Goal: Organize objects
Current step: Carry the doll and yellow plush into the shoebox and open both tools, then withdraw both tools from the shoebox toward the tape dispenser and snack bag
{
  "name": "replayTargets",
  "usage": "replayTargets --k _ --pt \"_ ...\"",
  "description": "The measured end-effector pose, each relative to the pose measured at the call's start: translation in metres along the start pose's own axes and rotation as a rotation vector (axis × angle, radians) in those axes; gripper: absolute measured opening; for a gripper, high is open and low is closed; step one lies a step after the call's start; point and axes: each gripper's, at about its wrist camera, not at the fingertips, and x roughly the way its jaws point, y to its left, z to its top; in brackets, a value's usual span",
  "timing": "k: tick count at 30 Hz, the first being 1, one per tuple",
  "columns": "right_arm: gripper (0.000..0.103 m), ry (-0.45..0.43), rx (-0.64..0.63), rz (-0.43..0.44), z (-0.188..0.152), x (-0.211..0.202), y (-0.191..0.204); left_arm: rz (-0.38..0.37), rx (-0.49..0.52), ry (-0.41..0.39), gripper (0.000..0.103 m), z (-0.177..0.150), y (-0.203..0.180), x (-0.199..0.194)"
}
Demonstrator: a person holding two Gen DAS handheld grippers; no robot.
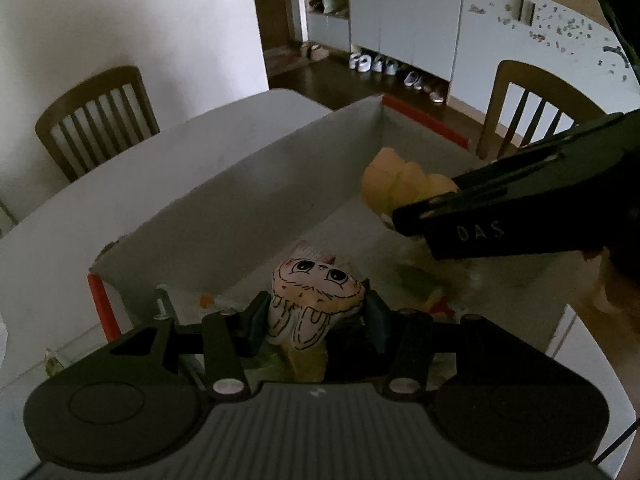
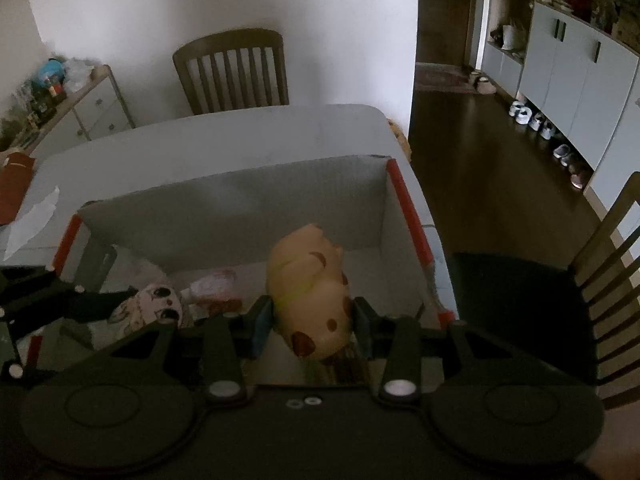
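My left gripper (image 1: pixel 316 320) is shut on a small pink plush with big drawn eyes (image 1: pixel 316 300) and holds it over the near part of an open white box with red corner strips (image 1: pixel 240 184). My right gripper (image 2: pixel 310 322) is shut on a tan spotted dog toy (image 2: pixel 310 296) inside the same box (image 2: pixel 232 200). In the left wrist view the right gripper (image 1: pixel 404 216) comes in from the right with the tan toy (image 1: pixel 400 184). In the right wrist view the left gripper and pink plush (image 2: pixel 148 304) sit at the lower left.
The box stands on a white table (image 1: pixel 120 184). Other soft items lie on the box floor (image 2: pixel 212 286). Wooden chairs stand at the far side (image 2: pixel 232 72) and the right (image 2: pixel 612 256). A side cabinet with clutter (image 2: pixel 60 96) is at the left.
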Motion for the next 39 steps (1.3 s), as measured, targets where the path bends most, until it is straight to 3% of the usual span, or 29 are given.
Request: replayTargets --k 17,25,31,39 --pt "0.044 0.068 0.012 -0.023 0.001 0.028 0.003 -0.009 -0.047 0.049 0.049 -0.004 0.014 0.017" --pt "0.050 0.060 0.018 -0.003 -0.002 0.018 0.001 -0.015 -0.057 0.047 0.064 -0.006 0.015 0.016" --pt "0.058 0.045 0.027 0.014 -0.006 0.004 -0.004 -0.032 -0.052 0.027 0.065 -0.006 0.012 0.006" --pt "0.060 0.005 0.036 0.054 -0.009 -0.023 -0.004 -0.031 -0.074 -0.011 0.066 -0.011 0.014 -0.012"
